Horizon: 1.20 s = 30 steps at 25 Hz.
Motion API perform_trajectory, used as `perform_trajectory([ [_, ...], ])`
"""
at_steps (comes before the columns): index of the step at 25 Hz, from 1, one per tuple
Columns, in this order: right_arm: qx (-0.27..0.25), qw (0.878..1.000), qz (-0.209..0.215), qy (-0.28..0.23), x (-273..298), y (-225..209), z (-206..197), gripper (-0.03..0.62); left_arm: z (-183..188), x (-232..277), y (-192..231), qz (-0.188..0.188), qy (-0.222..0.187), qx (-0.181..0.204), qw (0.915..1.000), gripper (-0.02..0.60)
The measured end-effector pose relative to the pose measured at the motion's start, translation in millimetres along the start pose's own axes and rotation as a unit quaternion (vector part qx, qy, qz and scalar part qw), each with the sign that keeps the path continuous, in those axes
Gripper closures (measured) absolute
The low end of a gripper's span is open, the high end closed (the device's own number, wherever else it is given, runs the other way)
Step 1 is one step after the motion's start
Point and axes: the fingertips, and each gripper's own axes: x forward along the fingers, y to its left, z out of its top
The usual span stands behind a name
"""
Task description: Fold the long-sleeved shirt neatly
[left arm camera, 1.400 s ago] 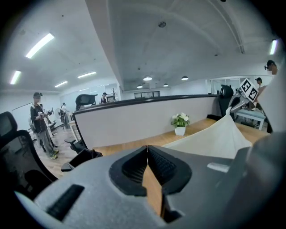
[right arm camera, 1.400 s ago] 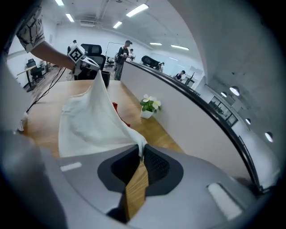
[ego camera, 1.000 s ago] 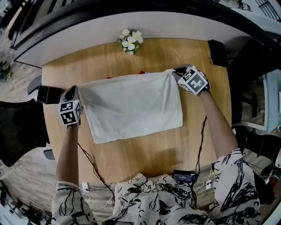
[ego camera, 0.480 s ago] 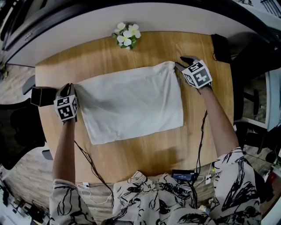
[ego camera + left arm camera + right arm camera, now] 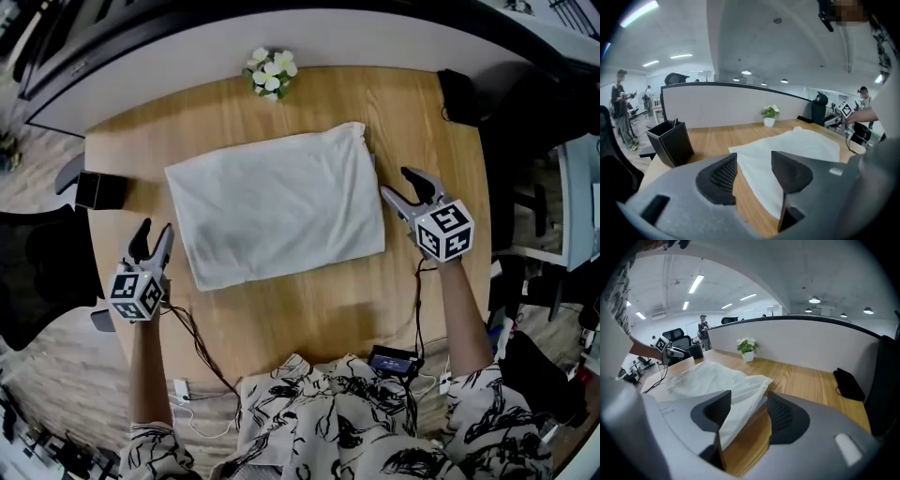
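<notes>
**Both grippers opening beside the folded shirt**

The shirt (image 5: 277,206) is lying mid-table (image 5: 319,309) as a flat white rectangle. Its long axis is running left to right, tilting slightly away toward the right end. The left gripper (image 5: 153,234) is hovering off the near-left corner, apart from the cloth and pointing away from the person. Its jaws have just been opening and are now sitting at a medium gap with nothing between them. The right gripper (image 5: 401,185) is sitting just beside the right short edge, closer to the cloth than the left one. Its jaws have also just been opening, are standing wide and are gripping nothing, with the shirt's edge showing past the gap. The flower pot (image 5: 272,75) and the pen holder (image 5: 101,190) are standing clear of the shirt. Judging by this, any next fold would be crossing the long axis, with each gripper taking its own end.
</notes>
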Motion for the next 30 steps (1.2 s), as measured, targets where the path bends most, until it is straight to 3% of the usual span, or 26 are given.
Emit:
perform_trajectory([
  [3, 0.009, 0.999, 0.018, 0.025, -23, 36, -40, 0.309, -47, -31, -35, -0.039, 0.045, 0.012, 0.9982, 0.326],
  [7, 0.032, 0.996, 0.026, 0.077, -46, 67, -100, 0.298, -120, -56, -70, -0.086, 0.135, -0.008, 0.9871, 0.321],
  [11, 0.031, 0.989, 0.058, 0.136, -42, 92, -149, 0.300, -164, -60, -85, -0.087, 0.188, -0.004, 0.9782, 0.377],
  [14, 0.034, 0.986, 0.065, 0.148, -38, 98, -157, 0.361, -171, -56, -89, -0.086, 0.199, -0.001, 0.9762, 0.423],
  [18, 0.049, 0.986, 0.060, 0.147, -35, 93, -156, 0.564, -171, -51, -93, -0.095, 0.203, 0.010, 0.9744, 0.520],
  [22, 0.042, 0.984, 0.064, 0.160, -41, 99, -155, 0.571, -161, -57, -89, -0.095, 0.196, 0.017, 0.9759, 0.548],
  [26, 0.024, 0.978, 0.059, 0.196, -56, 109, -177, 0.571, -173, -69, -76, -0.064, 0.215, 0.005, 0.9745, 0.549],
  [30, -0.003, 0.972, 0.063, 0.228, -53, 118, -188, 0.569, -180, -69, -73, -0.061, 0.219, -0.018, 0.9737, 0.545],
])
